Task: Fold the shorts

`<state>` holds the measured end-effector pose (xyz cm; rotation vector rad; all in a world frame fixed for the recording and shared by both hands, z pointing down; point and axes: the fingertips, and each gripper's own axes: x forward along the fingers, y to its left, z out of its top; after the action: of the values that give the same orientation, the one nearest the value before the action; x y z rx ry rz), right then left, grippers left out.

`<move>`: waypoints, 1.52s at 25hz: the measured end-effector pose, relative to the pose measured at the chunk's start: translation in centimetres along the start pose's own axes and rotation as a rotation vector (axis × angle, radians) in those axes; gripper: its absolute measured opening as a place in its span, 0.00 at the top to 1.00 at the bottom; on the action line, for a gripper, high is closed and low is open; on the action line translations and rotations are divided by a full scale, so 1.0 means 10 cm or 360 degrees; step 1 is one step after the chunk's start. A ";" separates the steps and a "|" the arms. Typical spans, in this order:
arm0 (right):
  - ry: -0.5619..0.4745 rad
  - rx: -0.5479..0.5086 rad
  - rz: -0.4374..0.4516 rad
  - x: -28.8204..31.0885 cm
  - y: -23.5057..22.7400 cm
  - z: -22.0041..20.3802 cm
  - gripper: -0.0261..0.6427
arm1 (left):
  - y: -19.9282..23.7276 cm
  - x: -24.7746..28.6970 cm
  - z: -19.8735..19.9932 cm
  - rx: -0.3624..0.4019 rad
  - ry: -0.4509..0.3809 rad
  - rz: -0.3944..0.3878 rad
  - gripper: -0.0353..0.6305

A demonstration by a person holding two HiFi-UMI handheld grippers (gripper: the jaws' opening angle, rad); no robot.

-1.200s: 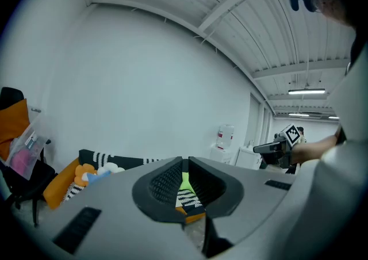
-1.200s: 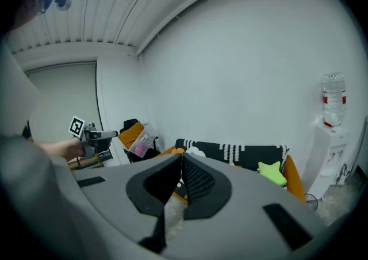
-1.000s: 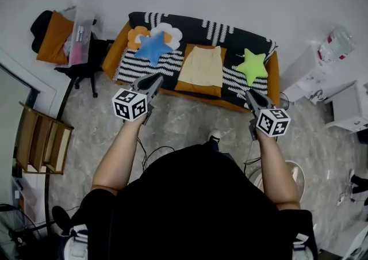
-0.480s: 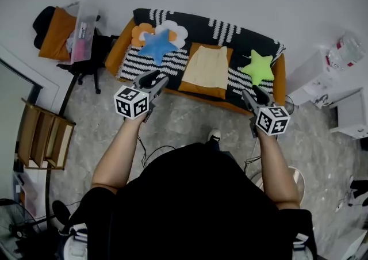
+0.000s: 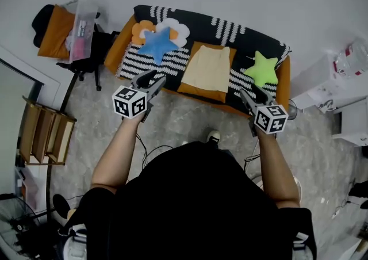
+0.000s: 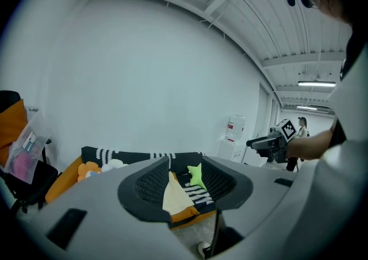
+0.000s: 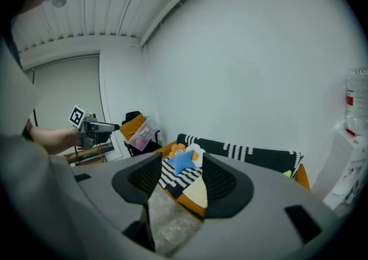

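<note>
Advancing on the orange sofa with a black-and-white striped cover (image 5: 117, 50), both claws are held out ahead of the person. They are short of the sofa's front edge and above the floor.

Left claw (image 5: 156, 78): jaws apart, nothing between them. They have just been opening from near-shut.

Right claw (image 5: 247, 94): likewise apart and empty, and likewise just opened.

Over the same interval both claws have come nearer the sofa and a little lower.

Task item: pale yellow cloth shorts (image 5: 208, 67), lying flat on the middle of the sofa seat. The narrower end, apparently the waistband, lies toward the sofa back and the hem toward its front edge. The shorts are not yet folded, and neither claw touches them. Each gripper view shows them through the gap between its own pads, well beyond the tips.

Other items on the sofa: a blue star-shaped cushion (image 5: 156, 45) toward the end on the left-claw side, and a green star-shaped cushion (image 5: 262, 69) toward the opposite end. Both are clear of the shorts.

Assessment: the jaws opening during the approach reads as preparation for a two-point grasp. The fold has not begun. The next move would call for bringing one claw to each side of the garment. Which edge will be taken cannot be judged yet.
</note>
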<state>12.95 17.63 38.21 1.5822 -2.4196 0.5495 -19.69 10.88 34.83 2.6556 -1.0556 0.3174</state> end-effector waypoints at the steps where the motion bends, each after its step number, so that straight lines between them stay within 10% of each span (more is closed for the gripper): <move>1: 0.0009 0.0001 0.0011 0.05 -0.07 0.01 0.62 | 0.02 0.07 0.02 -0.0004 0.0003 0.0012 0.66; 38: 0.0147 -0.0075 0.0258 1.24 -2.35 0.63 0.61 | 0.20 1.83 0.26 -0.0171 0.0111 0.0396 0.63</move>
<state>29.60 -3.75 41.57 1.3205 -2.4856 0.5754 -7.79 -2.99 38.18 2.4037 -1.3426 0.3872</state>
